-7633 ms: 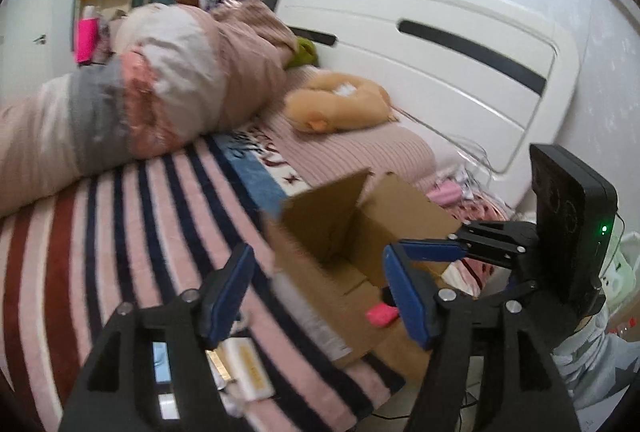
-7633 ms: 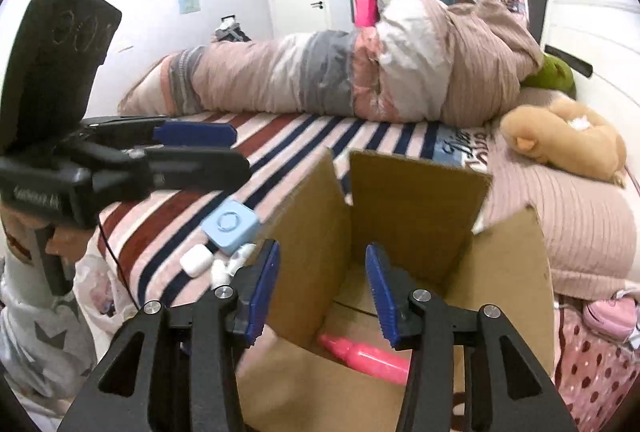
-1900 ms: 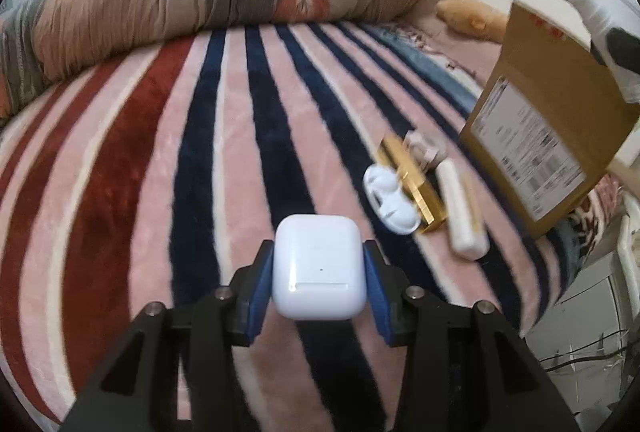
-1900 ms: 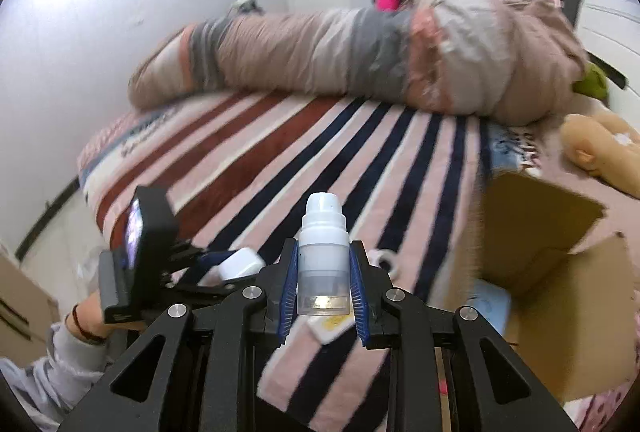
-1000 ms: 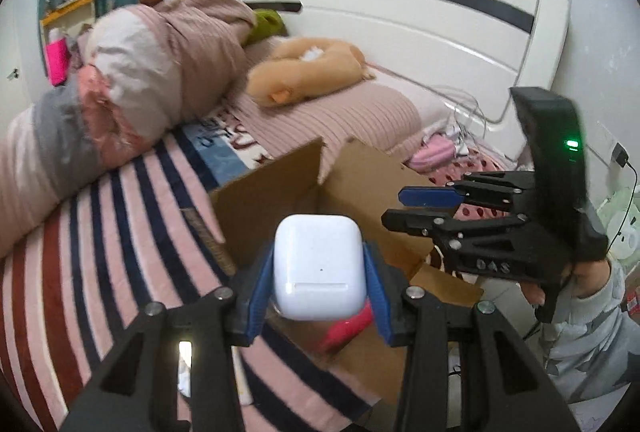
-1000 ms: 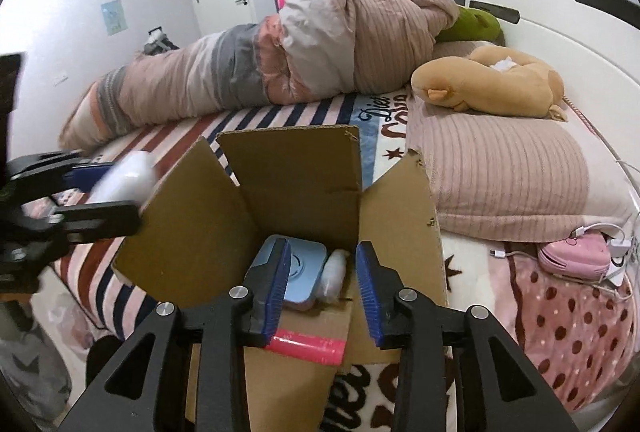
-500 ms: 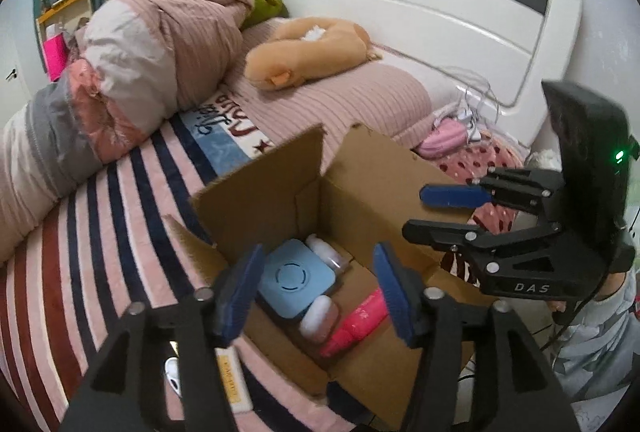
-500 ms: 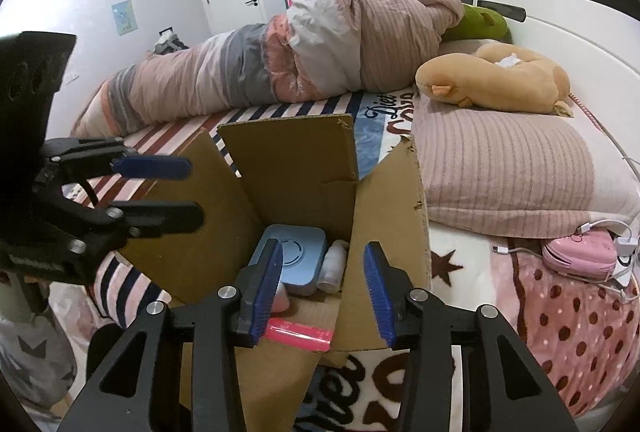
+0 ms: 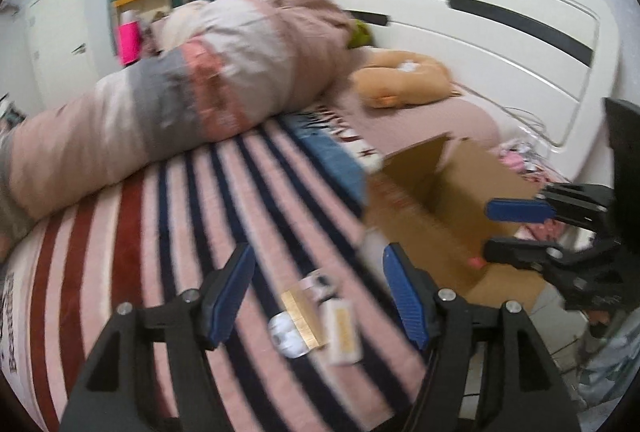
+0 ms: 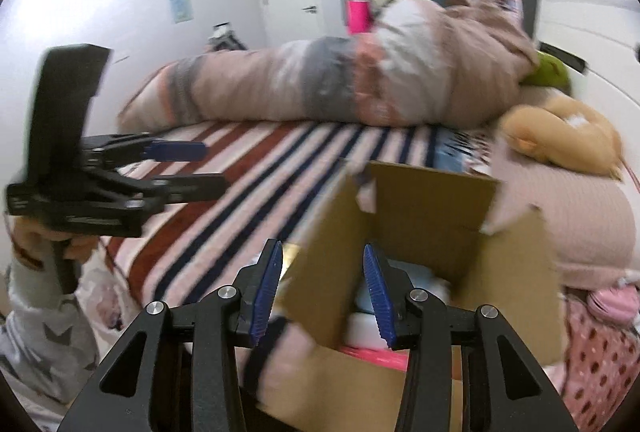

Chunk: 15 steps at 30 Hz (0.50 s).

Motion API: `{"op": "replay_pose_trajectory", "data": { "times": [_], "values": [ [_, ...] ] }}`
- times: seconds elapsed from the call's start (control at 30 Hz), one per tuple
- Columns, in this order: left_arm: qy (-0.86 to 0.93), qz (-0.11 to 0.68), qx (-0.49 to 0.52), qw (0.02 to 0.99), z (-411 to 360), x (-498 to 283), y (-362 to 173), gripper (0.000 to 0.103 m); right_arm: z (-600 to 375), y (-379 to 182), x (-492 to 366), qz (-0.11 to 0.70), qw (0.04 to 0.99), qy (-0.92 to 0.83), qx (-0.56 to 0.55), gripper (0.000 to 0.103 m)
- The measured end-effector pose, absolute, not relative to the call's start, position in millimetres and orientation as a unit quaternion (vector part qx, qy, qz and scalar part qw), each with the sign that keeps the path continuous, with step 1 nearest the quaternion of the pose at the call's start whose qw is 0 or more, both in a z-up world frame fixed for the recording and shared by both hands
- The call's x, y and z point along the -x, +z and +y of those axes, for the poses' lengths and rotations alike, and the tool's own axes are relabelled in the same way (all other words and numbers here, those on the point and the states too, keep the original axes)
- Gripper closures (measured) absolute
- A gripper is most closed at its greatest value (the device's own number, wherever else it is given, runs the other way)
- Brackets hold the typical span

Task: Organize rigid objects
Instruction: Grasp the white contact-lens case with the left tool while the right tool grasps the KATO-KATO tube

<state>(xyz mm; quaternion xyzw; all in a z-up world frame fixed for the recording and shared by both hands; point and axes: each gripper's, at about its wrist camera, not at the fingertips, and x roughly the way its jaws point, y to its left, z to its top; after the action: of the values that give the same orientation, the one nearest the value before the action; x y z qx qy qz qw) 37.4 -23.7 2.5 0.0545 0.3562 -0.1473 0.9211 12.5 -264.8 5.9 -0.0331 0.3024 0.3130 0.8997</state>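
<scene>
An open cardboard box (image 10: 424, 224) is found on the striped blanket (image 9: 168, 224) near the bed's edge, flaps raised. Inside it, seen from the right wrist view, a pale blue item (image 10: 420, 282), a white item (image 10: 360, 328) and a pink item (image 10: 376, 352) are partly made out; blur prevents closer identification. In the left wrist view only a pink-red speck (image 9: 476, 262) of the contents is seen past the box wall.

On the blanket outside the box, just beside its near corner, a small group of loose items is observed: a white round case (image 9: 286, 336), a gold bar-shaped item (image 9: 302, 318), a white oblong item with a yellow label (image 9: 342, 326) and a small pale item (image 9: 318, 282) behind them. The gold item is touching the round case; the rest lie close together.

The left gripper (image 9: 316, 296) is held above this group with its blue pads spread wide and nothing between them. The right gripper (image 10: 320, 296) is held over the near wall of the box, likewise parted and empty; its side profile is also seen at the right of the left wrist view (image 9: 516, 232).

Beyond, a rolled quilt (image 9: 180, 99) is recorded lying across the bed, with a tan plush toy (image 9: 400, 79) on the pink pillow area and a white headboard (image 9: 480, 43) behind.
</scene>
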Motion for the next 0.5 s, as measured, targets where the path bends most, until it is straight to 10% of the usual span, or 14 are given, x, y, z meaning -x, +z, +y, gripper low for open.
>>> {"op": "replay_pose_trajectory", "data": {
  "times": [0.5],
  "values": [
    [-0.143,0.427,0.046,0.891,67.1,-50.4,-139.3,0.039,-141.9,-89.5,-10.3,0.360,0.900,0.242,0.034,0.065]
  ]
}}
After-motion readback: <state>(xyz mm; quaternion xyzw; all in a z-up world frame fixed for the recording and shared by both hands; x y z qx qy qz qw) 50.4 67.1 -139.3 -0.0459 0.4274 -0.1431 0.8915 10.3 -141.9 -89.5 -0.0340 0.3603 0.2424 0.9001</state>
